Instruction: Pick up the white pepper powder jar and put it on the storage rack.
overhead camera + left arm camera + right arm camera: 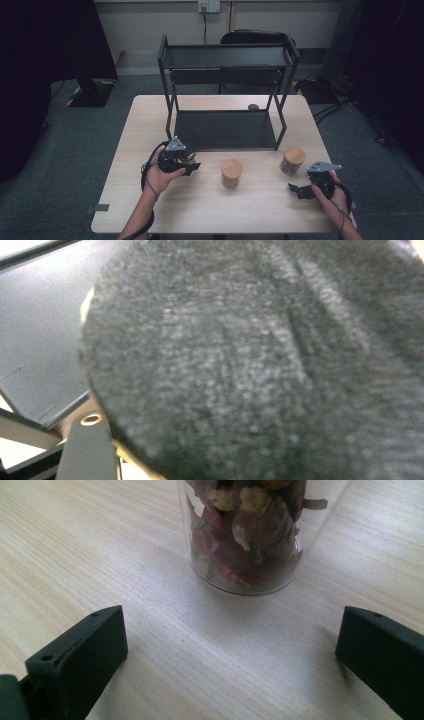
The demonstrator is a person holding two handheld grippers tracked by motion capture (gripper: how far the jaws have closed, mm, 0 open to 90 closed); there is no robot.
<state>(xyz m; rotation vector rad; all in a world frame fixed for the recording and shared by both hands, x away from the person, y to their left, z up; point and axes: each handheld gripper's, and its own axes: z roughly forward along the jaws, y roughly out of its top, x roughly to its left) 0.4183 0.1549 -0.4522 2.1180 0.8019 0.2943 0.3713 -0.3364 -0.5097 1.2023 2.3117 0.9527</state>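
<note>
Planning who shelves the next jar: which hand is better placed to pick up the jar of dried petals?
Right. The right hand-held gripper has its jaws open toward the petal jar, apart from it; the left hand-held gripper is shut on another jar.

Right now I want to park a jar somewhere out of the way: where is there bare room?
The rack's lower shelf and top shelf lie bare. Bare tabletop runs along the near edge between the forearms. It is crowded just in front of the rack: left gripper, middle jar, right jar, right gripper.
</note>
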